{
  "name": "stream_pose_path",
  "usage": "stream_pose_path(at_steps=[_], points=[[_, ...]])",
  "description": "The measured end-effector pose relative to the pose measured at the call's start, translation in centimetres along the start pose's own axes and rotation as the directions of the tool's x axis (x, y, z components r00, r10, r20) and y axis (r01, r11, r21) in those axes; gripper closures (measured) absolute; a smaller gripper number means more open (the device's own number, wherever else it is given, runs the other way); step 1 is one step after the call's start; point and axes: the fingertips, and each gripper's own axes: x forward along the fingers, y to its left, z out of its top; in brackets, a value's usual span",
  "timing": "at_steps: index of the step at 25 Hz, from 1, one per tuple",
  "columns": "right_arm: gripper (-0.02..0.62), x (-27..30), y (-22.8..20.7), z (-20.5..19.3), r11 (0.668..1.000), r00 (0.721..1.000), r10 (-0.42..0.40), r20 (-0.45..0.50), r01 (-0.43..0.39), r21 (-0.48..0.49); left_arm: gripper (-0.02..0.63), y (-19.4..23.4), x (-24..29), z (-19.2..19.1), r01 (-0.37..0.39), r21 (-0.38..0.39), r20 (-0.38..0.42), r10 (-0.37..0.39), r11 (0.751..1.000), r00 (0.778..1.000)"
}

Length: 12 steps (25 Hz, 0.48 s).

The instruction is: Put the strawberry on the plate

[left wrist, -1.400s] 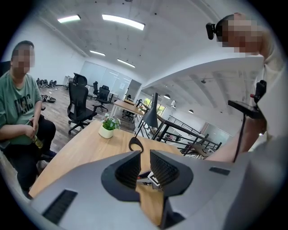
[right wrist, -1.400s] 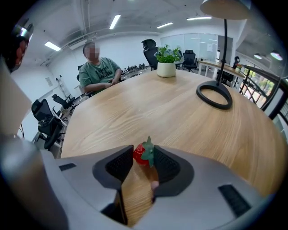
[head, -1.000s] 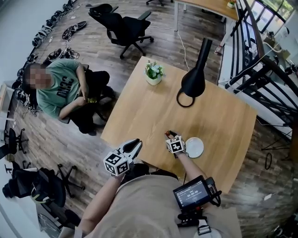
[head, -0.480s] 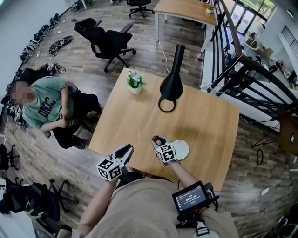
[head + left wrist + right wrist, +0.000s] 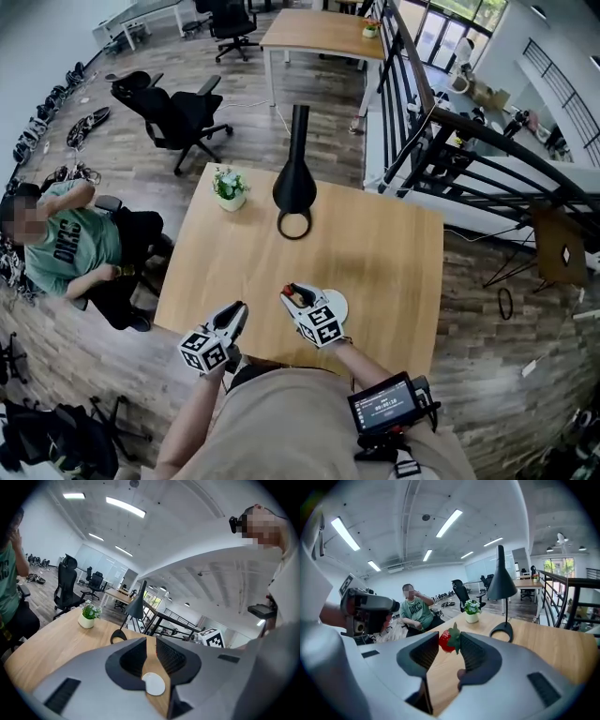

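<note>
Holding phase: the right tongs are clamped on the strawberry, with the pads pressing both sides of it near the tips. The fruit is up in the air over the near part of the counter and isn't resting on anything.

The plate sits on the counter just beside the right tongs, towards the person's right, and it looks empty. So the pick is done. What's left is to carry it across, lower it and release it over the plate. Roughly halfway, in my judgement.

The left tongs are off to the side near the counter edge. The jaws are a narrow gap apart with nothing in them, and only wood and a white disc show through the gap. That disc is probably the same plate, but the wide-angle view makes it hard to confirm.

Materials and shapes:
- Strawberry: small, red and glossy, with a green leafy cap pointing down and right in the right gripper view. It may be a soft or fake fruit; I can't tell which.
- Plate: white, round, smooth and shallow.
- Counter: pale wood with a visible grain, a flat and roughly square top.
- Tongs: matte grey moulded shells, black ribbed pads, and a marker cube on each.
</note>
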Motion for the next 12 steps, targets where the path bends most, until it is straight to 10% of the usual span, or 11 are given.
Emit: stream_pose_path(at_steps=[12], points=[[0.448, -9.0, -2.4, 3.2, 0.992, 0.995, -0.055, 0.081, 0.063, -0.106, 0.558, -5.0, 3.9, -0.3, 0.07, 0.04, -0.013, -0.07, 0.997, 0.997]])
